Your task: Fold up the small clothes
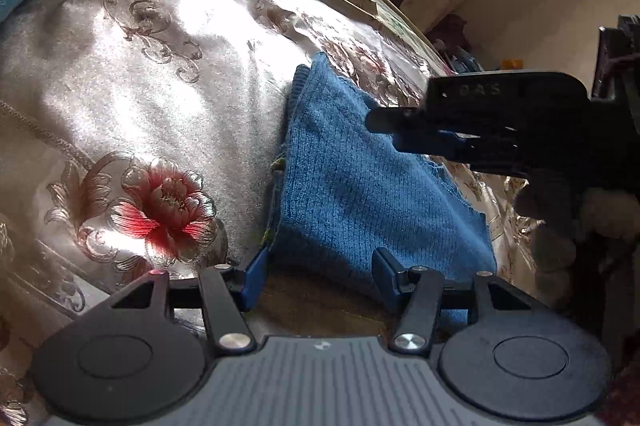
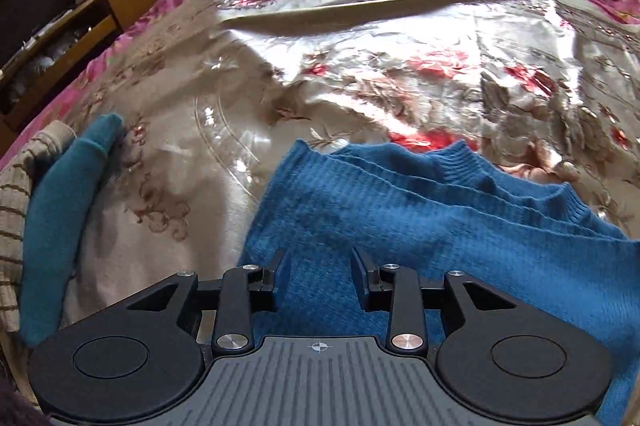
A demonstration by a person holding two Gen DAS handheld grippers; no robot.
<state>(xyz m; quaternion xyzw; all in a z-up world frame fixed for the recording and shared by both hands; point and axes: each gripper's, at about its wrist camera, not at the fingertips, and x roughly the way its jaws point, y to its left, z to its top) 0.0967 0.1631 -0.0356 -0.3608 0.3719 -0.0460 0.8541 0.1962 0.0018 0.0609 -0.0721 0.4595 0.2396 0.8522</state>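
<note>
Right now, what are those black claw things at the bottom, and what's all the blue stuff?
They are grabbing tools; a person holds one in each hand, with a camera on each looking forward. One picture is from the left gripper, the other from the right gripper. Both have their jaws open and hold nothing. The blue stuff is a small knitted sweater lying on a shiny flowered bedcover, waiting to be folded. In the left picture, the dark shape reaching in is the other tool. A teal garment and a striped one lie off to the side.

Black left tool (image 1: 318, 276) with blue fingertips (image 1: 256, 272), silver screws, ribbed grey housing.
</note>
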